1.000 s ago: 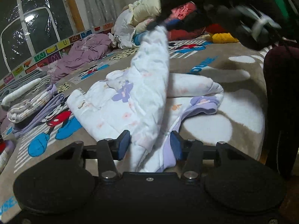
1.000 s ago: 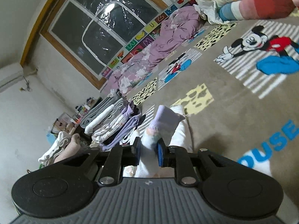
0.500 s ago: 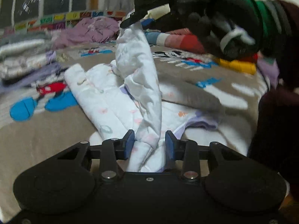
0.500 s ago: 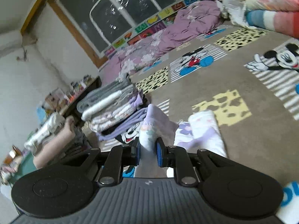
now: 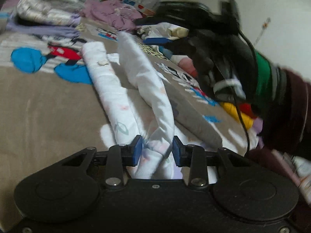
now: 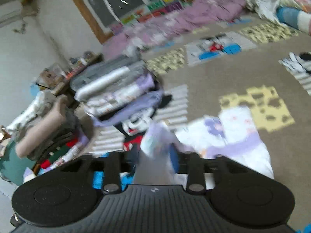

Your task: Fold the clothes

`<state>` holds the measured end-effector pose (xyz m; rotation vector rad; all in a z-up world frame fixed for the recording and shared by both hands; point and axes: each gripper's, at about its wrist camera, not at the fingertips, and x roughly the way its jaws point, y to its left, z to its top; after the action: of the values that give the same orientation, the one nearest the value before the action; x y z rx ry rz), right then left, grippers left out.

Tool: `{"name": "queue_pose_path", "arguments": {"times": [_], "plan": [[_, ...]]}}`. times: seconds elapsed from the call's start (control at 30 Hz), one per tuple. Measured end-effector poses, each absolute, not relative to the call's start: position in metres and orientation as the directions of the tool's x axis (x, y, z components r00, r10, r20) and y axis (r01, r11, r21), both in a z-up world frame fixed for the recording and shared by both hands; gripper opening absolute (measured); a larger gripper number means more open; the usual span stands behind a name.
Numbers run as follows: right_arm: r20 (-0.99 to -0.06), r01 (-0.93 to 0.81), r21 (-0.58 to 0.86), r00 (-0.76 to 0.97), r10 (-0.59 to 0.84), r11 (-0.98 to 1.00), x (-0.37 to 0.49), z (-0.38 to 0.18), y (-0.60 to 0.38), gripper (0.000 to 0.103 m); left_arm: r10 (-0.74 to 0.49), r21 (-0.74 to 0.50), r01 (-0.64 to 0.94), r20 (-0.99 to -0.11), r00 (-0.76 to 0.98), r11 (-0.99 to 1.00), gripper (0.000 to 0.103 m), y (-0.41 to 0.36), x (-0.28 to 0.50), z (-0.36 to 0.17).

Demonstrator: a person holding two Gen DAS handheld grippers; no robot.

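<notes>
A white garment with pastel prints and lilac trim (image 5: 108, 85) lies on the brown Mickey Mouse blanket (image 5: 38, 104). My left gripper (image 5: 157, 151) has its blue pads on either side of one end of the garment's sleeve (image 5: 151, 89), which sits between them. The sleeve stretches up to my right gripper (image 5: 155, 38), which is shut on its other end. In the right wrist view my right gripper (image 6: 155, 155) pinches the lilac cuff (image 6: 155, 139), and the rest of the garment (image 6: 237, 134) lies to its right. The view is blurred.
A stack of folded clothes (image 6: 116, 91) sits at the blanket's left edge, also in the left wrist view (image 5: 44, 15). Another pile (image 6: 44, 124) lies beside it. A crumpled purple quilt (image 6: 184, 19) runs under the window. Bedding and a yellow item (image 5: 239, 114) lie at the right.
Both grippers have swung left toward the folded stack, carrying the sleeve stretched between them. The left gripper has dropped lower over the blanket. Both views have turned and blurred.
</notes>
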<state>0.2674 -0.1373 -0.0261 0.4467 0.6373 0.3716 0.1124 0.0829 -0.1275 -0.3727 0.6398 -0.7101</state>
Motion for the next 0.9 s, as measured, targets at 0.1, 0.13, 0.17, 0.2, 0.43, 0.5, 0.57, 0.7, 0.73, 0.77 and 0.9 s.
{"name": "queue_pose_path", "arguments": {"times": [0.1,0.13,0.17,0.2,0.43,0.5,0.57,0.7,0.73,0.77,0.9], "plan": [[-0.424,-0.208,0.524,0.777,0.465,0.826,0.264,-0.023,-0.151,0.053,-0.718,-0.584,0.447,-0.394,0.574,0.677,0.033,0.092,0.115,-0.13],[-0.423,-0.202,0.537,0.776,0.468,0.819,0.266,-0.025,-0.156,0.053,-0.722,-0.597,0.44,-0.39,0.571,0.67,0.033,0.094,0.115,-0.131],[-0.449,-0.199,0.532,0.757,0.474,0.823,0.27,-0.029,-0.157,0.054,-0.724,-0.602,0.438,-0.389,0.57,0.668,0.033,0.094,0.115,-0.131],[-0.476,-0.197,0.526,0.738,0.478,0.828,0.274,-0.034,-0.158,0.054,-0.724,-0.601,0.438,-0.389,0.57,0.668,0.033,0.093,0.115,-0.13],[-0.617,-0.2,0.476,0.618,0.487,0.856,0.29,-0.066,-0.143,0.054,-0.73,-0.624,0.423,-0.387,0.563,0.657,0.033,0.094,0.115,-0.129],[-0.637,-0.196,0.471,0.598,0.486,0.86,0.293,-0.073,-0.14,0.054,-0.731,-0.625,0.423,-0.387,0.562,0.656,0.033,0.096,0.113,-0.13],[-0.641,-0.205,0.464,0.593,0.487,0.862,0.296,-0.077,-0.137,0.054,-0.732,-0.629,0.419,-0.389,0.56,0.655,0.033,0.096,0.113,-0.13],[-0.647,-0.229,0.462,0.574,0.502,0.857,0.304,-0.082,-0.132,0.044,-0.731,-0.63,0.415,-0.397,0.555,0.656,0.033,0.096,0.111,-0.129],[-0.649,-0.226,0.471,0.565,0.509,0.853,0.306,-0.084,-0.132,0.032,-0.732,-0.632,0.413,-0.399,0.553,0.656,0.033,0.096,0.11,-0.129],[-0.645,-0.218,0.485,0.566,0.514,0.847,0.307,-0.085,-0.133,0.022,-0.733,-0.637,0.408,-0.4,0.55,0.654,0.033,0.097,0.111,-0.13],[-0.566,-0.238,0.512,0.63,0.532,0.825,0.3,-0.066,-0.146,0.013,-0.727,-0.65,0.382,-0.411,0.55,0.657,0.023,0.101,0.115,-0.136]]}}
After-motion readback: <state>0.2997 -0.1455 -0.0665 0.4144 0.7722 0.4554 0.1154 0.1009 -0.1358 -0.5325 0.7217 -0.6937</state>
